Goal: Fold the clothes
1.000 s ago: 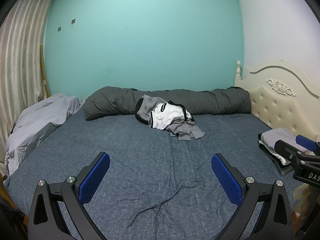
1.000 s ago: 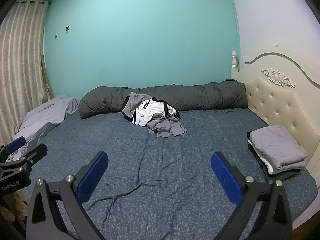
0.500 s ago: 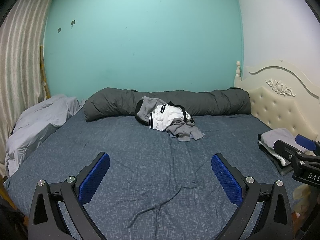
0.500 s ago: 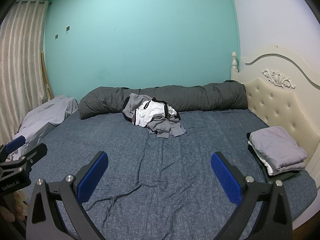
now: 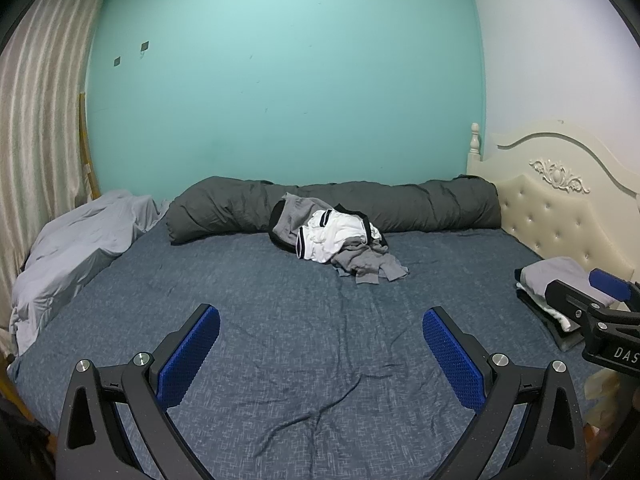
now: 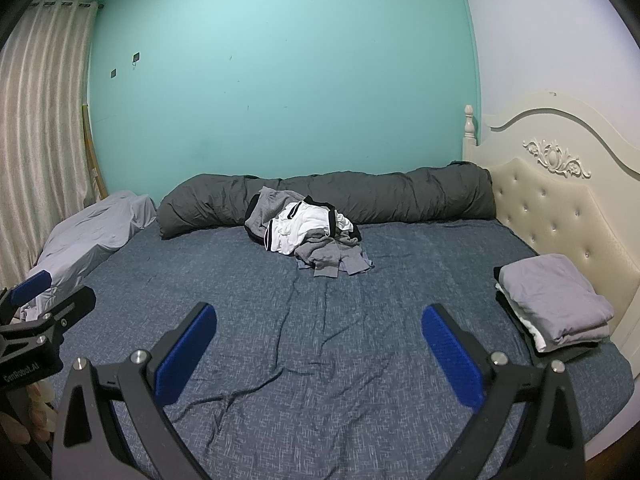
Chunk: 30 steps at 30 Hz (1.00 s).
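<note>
While both tools hang over the near part of the bed (image 5: 280, 320), no garment is in hand, so the step appears to be the reach for the next item. Left gripper (image 5: 320, 344): jaws spread wide, nothing between them. Right gripper (image 6: 318, 342): jaws likewise spread and empty. The unfolded clothes (image 6: 308, 236) lie in a loose heap of grey, white and black pieces at the far middle of the bed, touching the rolled dark duvet (image 6: 400, 196) along the wall. A folded stack (image 6: 554, 300), grey on top, sits at the right edge beside the headboard (image 6: 560, 216). A pale grey sheet (image 5: 72, 256) is bunched at the far left. Next move, in my judgement, calls for carrying both grippers forward to the heap and separating a single piece. No containers are visible.
</note>
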Motion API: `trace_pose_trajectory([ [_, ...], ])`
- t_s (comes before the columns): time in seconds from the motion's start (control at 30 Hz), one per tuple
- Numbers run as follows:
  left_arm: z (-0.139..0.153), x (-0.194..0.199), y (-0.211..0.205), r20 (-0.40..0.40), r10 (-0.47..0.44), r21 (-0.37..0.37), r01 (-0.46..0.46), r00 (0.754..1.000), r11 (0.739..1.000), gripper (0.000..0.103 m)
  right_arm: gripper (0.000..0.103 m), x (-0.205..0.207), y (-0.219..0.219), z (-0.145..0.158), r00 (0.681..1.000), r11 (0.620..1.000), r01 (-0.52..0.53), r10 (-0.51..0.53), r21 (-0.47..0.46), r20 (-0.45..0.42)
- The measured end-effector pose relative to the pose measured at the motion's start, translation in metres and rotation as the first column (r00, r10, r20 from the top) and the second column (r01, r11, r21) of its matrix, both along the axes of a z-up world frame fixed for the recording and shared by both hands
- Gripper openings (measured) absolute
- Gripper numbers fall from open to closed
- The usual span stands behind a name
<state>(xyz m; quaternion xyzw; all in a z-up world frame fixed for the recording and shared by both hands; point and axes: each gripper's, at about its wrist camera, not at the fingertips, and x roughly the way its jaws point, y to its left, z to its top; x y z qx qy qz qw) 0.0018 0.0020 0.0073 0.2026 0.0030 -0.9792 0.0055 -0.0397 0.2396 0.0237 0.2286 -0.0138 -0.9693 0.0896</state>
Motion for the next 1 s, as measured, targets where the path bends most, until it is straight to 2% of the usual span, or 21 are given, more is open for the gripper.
trace_pose_trajectory([
  [0.57,-0.003,-0.018,-0.006,0.021,0.012,0.009,-0.012,1.0,1.0,0.103,0.103,-0.016,-0.003,-0.002,1.0,1.0,0.002,-0.002,0.014,0.028],
  [0.83,-0.003,-0.05,-0.015,0.031,0.011,0.022,-0.011,0.999,1.0,0.103,0.103,-0.048,-0.002,-0.003,0.998,0.999,-0.033,0.033,-0.004,0.047],
  [1.0,-0.013,-0.084,-0.017,0.049,0.0,0.03,-0.001,0.999,1.0,0.103,0.103,-0.086,-0.004,-0.016,0.994,0.997,-0.073,0.075,-0.029,0.079],
])
